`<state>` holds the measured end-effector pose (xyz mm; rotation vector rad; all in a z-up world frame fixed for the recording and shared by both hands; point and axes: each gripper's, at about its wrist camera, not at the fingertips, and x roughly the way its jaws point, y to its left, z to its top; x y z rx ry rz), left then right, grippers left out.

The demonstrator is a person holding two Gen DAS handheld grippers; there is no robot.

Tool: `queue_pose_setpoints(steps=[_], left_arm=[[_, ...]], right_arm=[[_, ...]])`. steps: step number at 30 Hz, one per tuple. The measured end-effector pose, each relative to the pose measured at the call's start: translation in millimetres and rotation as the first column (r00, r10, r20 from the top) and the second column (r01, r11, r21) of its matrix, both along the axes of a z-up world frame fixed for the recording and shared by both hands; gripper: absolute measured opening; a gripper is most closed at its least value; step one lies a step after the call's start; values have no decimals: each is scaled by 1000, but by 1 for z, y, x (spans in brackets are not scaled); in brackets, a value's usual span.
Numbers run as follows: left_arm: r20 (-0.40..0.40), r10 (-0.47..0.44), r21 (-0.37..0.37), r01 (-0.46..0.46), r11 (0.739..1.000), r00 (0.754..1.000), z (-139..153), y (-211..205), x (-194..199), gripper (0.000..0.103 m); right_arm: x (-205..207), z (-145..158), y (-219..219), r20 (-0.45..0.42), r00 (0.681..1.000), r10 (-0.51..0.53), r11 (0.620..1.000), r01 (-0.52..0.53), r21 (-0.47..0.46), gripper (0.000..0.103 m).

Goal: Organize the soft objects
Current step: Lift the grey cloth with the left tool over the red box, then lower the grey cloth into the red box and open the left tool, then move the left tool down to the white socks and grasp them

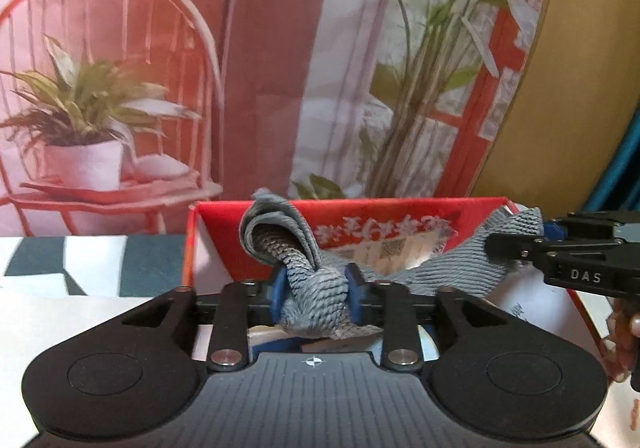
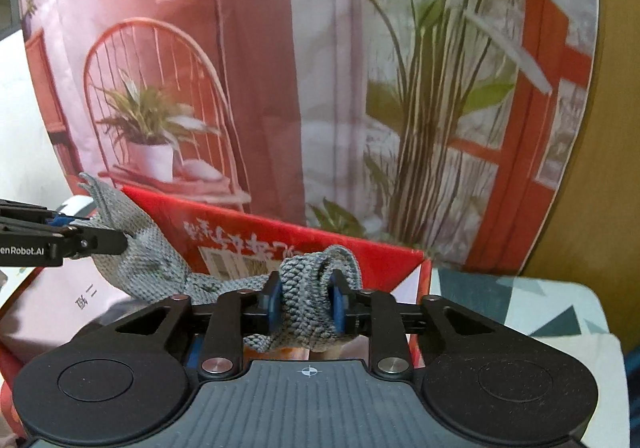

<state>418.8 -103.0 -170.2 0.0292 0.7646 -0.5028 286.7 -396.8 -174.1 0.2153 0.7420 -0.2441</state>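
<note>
The left tool [image 1: 316, 298] pointed forward and tilted down toward the red box [image 1: 400, 213], its blue pads [image 1: 279, 294] closed on a bunched end of the grey cloth [image 1: 308, 288]. A loose fold of that cloth rose above the pads and curled over in front of the box's back wall. From there the cloth ran rightward as a sagging band across the box's open top, hanging above the printed inner wall.

The right tool [image 2: 304, 302] sat at the box's right side, tilted down at much the same angle, with its pads [image 2: 273, 302] clamped on the other bunched end of the cloth [image 2: 304, 296]. In the left wrist view this tool [image 1: 494, 252] came in from the right edge, level with the box's rim, with fingertips of a hand [image 1: 636, 324] just below it. In the right wrist view the left tool [image 2: 120, 242] came in from the left edge over the box's [image 2: 384, 260] left end.

The box stood on a worktop [image 1: 52, 260] with a teal and white pattern, which showed on either side of it. A printed backdrop [image 1: 272, 87] of a chair and plants stood behind the box.
</note>
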Motion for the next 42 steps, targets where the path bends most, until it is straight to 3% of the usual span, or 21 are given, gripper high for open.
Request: queue_pose_setpoints(steps=[3,6,8,13,27,35,42], left_arm=[[15,-22,0,22,1000,1000,5,-2,-4,70],[44,-40,15,39,999,998,17,-3,-14,83],[67,-45,27,43,999,997,26,-1,-25,85],[110,-44,24,42,999,993,45,12,-61,88],[78,74,-30,-72,997,994,35,57,-181,89],[52,140,-42,-138,990,989,16,82,-233,89],[11,182,-40,-182,983,983,-12,95,-243,84]], right_arm=[[-2,2,1,-8,1000,-4,1000,4,3,34],[-8,9,4,-2,1000,-4,1000,4,6,45],[-15,15,9,8,1000,-5,1000,5,-6,55],[-40,33,23,44,999,-3,1000,3,-1,63],[-144,57,91,194,981,1,1000,-1,0,64],[-195,40,127,196,980,-24,1000,24,5,64],[-216,3,144,140,986,-93,994,83,78,62]])
